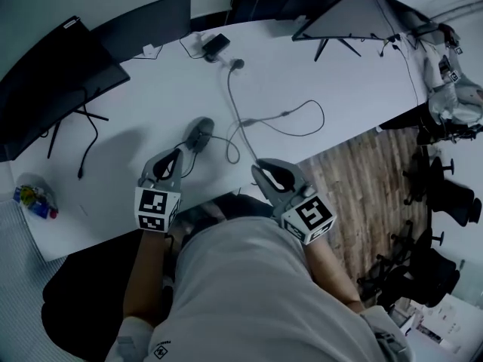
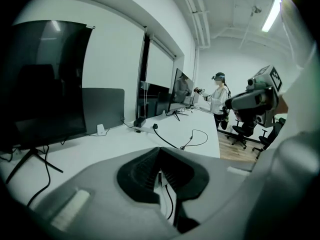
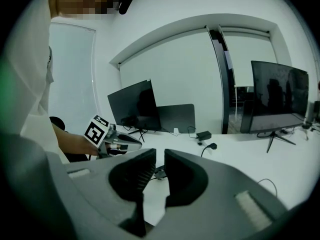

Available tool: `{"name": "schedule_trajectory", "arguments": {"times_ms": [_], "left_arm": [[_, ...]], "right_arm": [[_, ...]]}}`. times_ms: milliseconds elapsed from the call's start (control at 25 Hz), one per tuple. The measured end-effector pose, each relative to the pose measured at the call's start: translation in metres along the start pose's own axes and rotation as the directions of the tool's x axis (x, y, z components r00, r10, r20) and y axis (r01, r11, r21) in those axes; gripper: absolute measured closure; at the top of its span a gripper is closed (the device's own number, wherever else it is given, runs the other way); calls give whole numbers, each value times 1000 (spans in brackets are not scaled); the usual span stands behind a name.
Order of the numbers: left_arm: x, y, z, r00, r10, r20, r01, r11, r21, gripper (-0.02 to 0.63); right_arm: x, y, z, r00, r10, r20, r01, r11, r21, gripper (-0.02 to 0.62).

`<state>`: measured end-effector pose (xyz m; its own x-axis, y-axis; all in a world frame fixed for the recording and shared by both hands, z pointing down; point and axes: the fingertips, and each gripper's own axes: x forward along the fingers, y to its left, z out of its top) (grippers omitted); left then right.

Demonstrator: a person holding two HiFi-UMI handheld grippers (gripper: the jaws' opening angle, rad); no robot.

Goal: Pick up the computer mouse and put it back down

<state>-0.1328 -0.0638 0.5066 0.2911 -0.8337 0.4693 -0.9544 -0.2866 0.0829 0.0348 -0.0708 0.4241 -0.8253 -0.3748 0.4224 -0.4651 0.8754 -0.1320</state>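
One computer mouse [image 1: 199, 135], rounded and of smooth grey plastic, is seen lying on the white matte desk [image 1: 166, 89], just left of centre in the head view. The left gripper [image 1: 175, 157] is held just below the mouse in that frame, tips pointed toward it; whether it touches cannot be told. Its jaws are seen pressed together with nothing clamped. The ribbed black pads meet at the tips, and only a thin dark cord [image 2: 170, 200] is glimpsed beneath them. The right gripper [image 1: 260, 168] is held at lower centre, right of the mouse, over the desk's near edge. Its jaws are set to a narrow parallel slit with nothing lodged between them. Two grippers are counted, both with grey moulded shells. Two cubes, white with black square markers, are counted: one cube [image 1: 157, 210] on the left gripper, the other [image 1: 309, 219] on the right. Two flat black monitors are noted: one monitor [image 1: 53, 81] at upper left on thin legs, the other [image 1: 355, 13] at upper right. One dark curved panel [image 1: 143, 21] is seen between them at the top. One black power brick [image 1: 216, 45] and one round plug [image 1: 237, 64] are found at upper centre. One grey cable [image 1: 306, 119] is looped across mid-desk. Brown wood-plank flooring [image 1: 355, 194] is shown at right.
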Motion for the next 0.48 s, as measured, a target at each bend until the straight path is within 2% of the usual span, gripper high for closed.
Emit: {"name": "schedule_trajectory", "arguments": {"times_ms": [480], "left_arm": [[-89, -1, 13, 991, 79, 108, -69, 993, -96, 597]], "right_arm": [[25, 61, 14, 987, 159, 18, -158, 985, -72, 541]]}}
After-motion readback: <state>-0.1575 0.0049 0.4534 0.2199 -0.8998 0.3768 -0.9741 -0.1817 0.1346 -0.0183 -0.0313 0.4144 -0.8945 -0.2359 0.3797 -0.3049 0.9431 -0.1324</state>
